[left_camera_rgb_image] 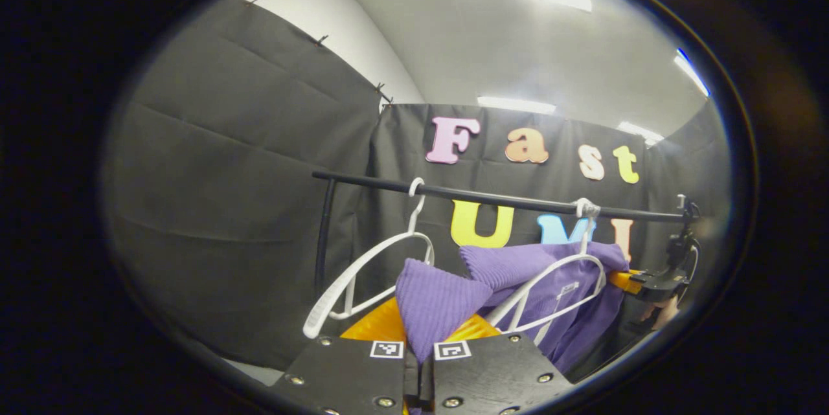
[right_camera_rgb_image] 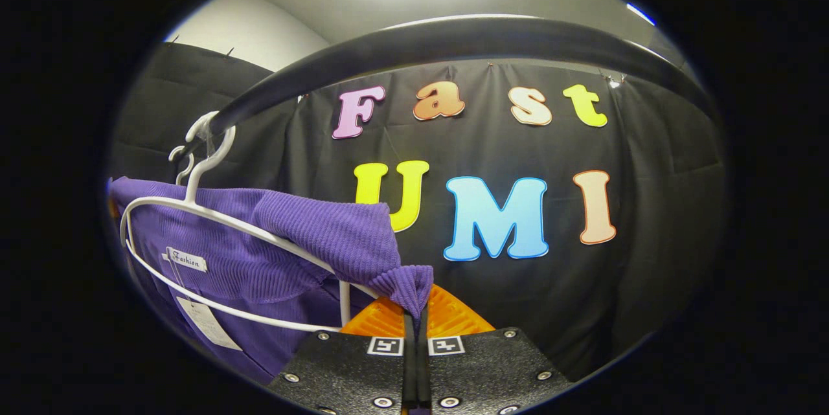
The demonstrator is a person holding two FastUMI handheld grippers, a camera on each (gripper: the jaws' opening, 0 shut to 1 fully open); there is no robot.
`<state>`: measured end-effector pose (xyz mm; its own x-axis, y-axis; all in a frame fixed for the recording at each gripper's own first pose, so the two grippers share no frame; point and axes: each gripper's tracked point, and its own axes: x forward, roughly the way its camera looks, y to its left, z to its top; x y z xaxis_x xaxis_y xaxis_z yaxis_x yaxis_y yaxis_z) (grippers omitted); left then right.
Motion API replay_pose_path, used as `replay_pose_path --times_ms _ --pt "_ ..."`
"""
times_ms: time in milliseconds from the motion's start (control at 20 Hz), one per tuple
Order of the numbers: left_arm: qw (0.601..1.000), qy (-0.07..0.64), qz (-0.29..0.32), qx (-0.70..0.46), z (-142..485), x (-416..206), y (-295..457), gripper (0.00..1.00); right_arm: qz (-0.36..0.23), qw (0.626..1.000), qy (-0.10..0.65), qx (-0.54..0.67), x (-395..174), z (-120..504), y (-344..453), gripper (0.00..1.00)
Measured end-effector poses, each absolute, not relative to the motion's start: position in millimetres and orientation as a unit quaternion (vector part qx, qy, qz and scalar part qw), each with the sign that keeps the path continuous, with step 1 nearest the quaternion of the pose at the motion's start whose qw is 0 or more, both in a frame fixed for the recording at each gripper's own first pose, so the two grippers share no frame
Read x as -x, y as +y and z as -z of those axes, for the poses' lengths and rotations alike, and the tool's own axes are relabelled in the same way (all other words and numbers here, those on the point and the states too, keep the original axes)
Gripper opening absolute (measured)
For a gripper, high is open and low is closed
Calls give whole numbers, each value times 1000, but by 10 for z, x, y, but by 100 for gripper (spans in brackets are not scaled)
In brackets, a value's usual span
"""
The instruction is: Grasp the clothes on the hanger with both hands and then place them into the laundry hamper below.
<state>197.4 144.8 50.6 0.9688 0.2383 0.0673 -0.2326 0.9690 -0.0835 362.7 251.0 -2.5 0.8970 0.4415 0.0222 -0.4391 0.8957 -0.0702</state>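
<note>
A purple knit garment (left_camera_rgb_image: 550, 272) hangs on a white hanger (left_camera_rgb_image: 550, 292) from the black rail (left_camera_rgb_image: 492, 196). In the left gripper view, my left gripper (left_camera_rgb_image: 427, 327) is shut on one shoulder corner of the garment, which is pulled off the hanger toward me. At the far right of that view, the right gripper (left_camera_rgb_image: 638, 282) holds the other shoulder. In the right gripper view, my right gripper (right_camera_rgb_image: 414, 311) is shut on a pinched fold of the purple garment (right_camera_rgb_image: 272, 234). Its white hanger (right_camera_rgb_image: 214, 214) still hooks the rail (right_camera_rgb_image: 453, 39) arching overhead.
An empty white hanger (left_camera_rgb_image: 369, 272) hangs on the rail left of the garment. The rack's upright post (left_camera_rgb_image: 324, 234) stands at the left end. A paper tag (right_camera_rgb_image: 207, 321) dangles inside the garment's neck. Black cloth walls close the booth behind.
</note>
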Motion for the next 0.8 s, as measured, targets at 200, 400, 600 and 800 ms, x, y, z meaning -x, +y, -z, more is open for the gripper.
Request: replay_pose_path --times_ms 200,400,600,800 --pt "993 -24 -100 56 -294 -2073 1591 7 -226 973 -15 37 -3587 69 2539 0" --pt "992 -9 -92 87 -13 -2159 1682 2 -222 973 -16 55 -3556 103 2534 0" --pt "991 -4 -88 97 133 -2216 1691 2 -212 975 -17 60 -3546 106 2501 0" --pt "994 -2 -76 80 171 -2230 1545 7 -194 979 -17 57 -3559 97 2374 0"
